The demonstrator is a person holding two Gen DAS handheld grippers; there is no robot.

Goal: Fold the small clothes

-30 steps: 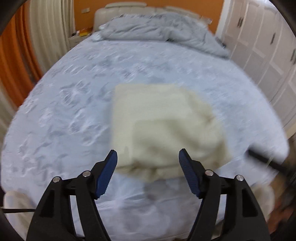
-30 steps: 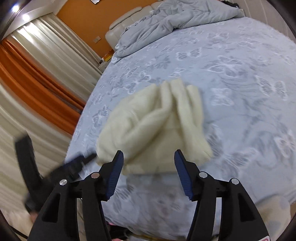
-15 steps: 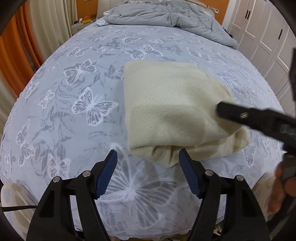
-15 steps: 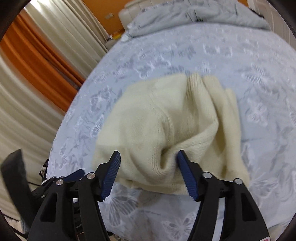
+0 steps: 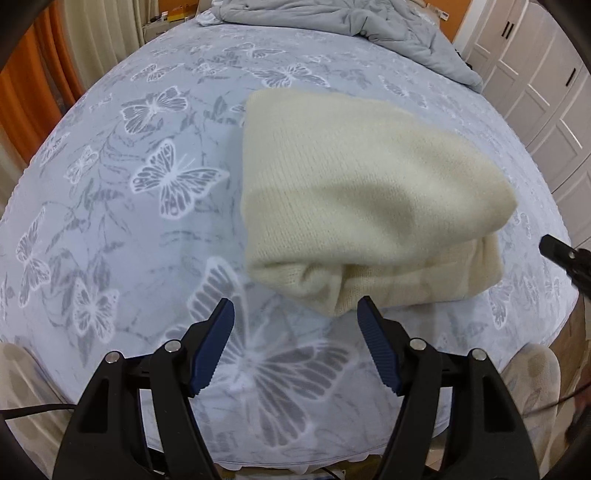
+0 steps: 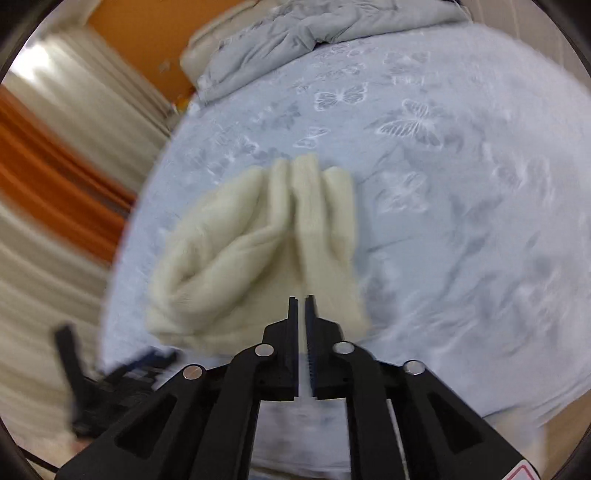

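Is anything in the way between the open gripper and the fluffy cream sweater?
No. Only bare butterfly bedsheet shows between the left gripper and the folded cream sweater. The sweater's near edge sits just beyond the fingertips, with nothing between the jaws.

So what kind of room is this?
Most likely a bedroom: a bed with a butterfly-print cover, a rumpled grey duvet at its far end, curtains, and white wardrobe doors alongside.
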